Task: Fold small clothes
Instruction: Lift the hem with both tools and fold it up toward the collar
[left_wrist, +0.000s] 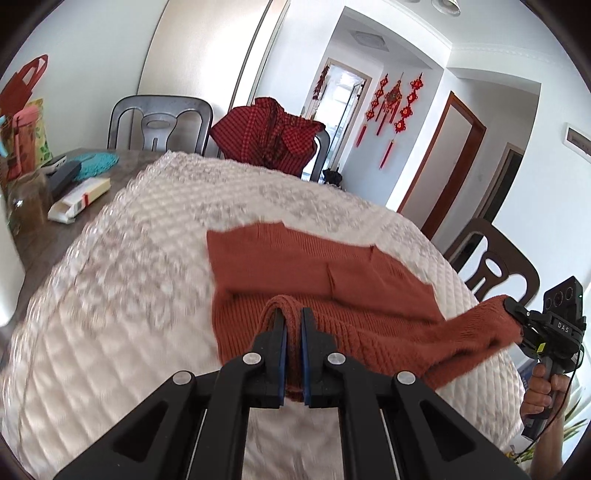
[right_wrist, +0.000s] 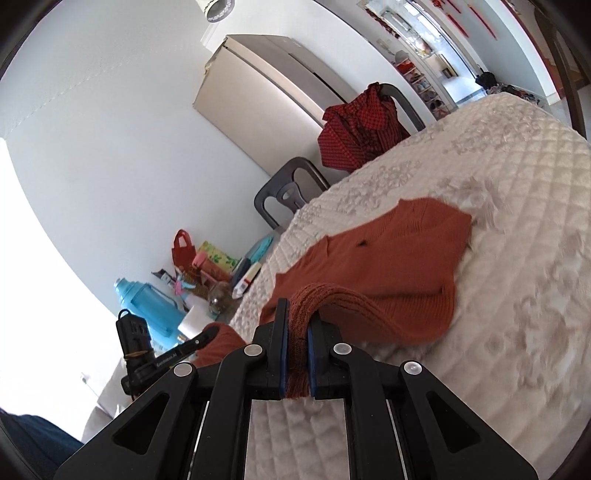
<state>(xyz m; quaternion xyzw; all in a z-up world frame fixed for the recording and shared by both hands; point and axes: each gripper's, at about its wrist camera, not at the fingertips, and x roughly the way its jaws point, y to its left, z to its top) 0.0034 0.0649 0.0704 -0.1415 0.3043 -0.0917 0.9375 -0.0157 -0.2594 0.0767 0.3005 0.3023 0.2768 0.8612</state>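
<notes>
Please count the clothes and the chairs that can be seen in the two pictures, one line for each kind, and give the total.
Clothes: 2, the rust sweater held by the left gripper and the right gripper, and the red checked garment hanging on a chair.
Chairs: 3, grey chair, draped chair, brown chair.
Total: 5

A checked red garment (left_wrist: 275, 136) drapes a chair (left_wrist: 159, 120); a blue bottle (right_wrist: 149, 301), red bag (right_wrist: 183, 246) and carton (left_wrist: 79, 199) crowd the tabletop (left_wrist: 40, 236).

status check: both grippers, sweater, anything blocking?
Left gripper shut on sweater edge. Right gripper shut on it too. Rust sweater partly lifted off the quilted cover. Nothing blocking the fold.
</notes>
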